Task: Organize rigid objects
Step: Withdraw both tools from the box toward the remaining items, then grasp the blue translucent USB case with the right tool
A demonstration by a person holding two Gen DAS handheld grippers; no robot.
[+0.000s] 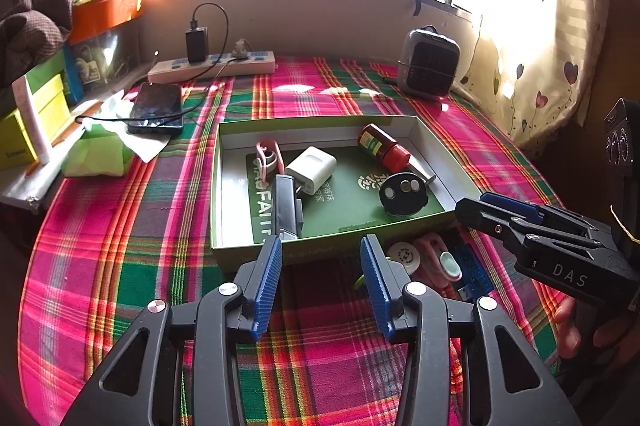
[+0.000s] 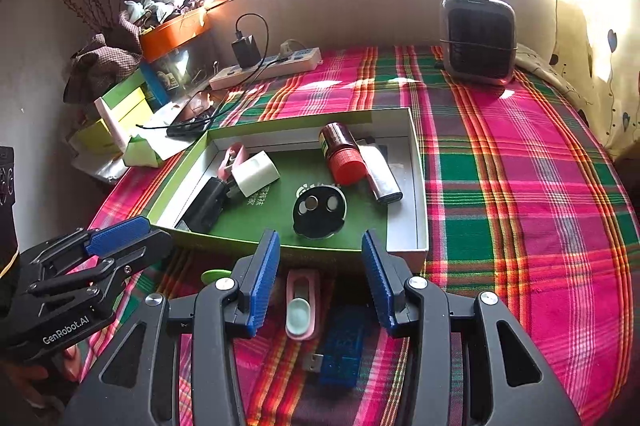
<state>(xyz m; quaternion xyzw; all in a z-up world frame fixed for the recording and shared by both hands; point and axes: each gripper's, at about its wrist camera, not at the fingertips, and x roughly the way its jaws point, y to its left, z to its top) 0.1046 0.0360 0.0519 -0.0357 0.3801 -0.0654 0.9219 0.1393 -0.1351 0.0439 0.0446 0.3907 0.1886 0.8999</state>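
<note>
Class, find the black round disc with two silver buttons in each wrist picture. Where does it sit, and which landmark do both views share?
Left wrist: black disc right of centre, in the box's near right corner.
Right wrist: black disc at centre, near the front wall.
Shared landmark: red-capped bottle just behind it.

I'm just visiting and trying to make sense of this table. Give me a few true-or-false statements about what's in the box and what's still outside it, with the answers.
1. The red-capped bottle lies on its side inside the green box. True.
2. The white charger cube sits on the cloth outside the box. False: it is inside the box, near the far left corner.
3. The blue USB stick lies on the plaid cloth in front of the box. True.
4. The right gripper is clamping the pink clip. False: its jaws stand apart above the clip, holding nothing.
5. The left gripper is empty. True.
</note>
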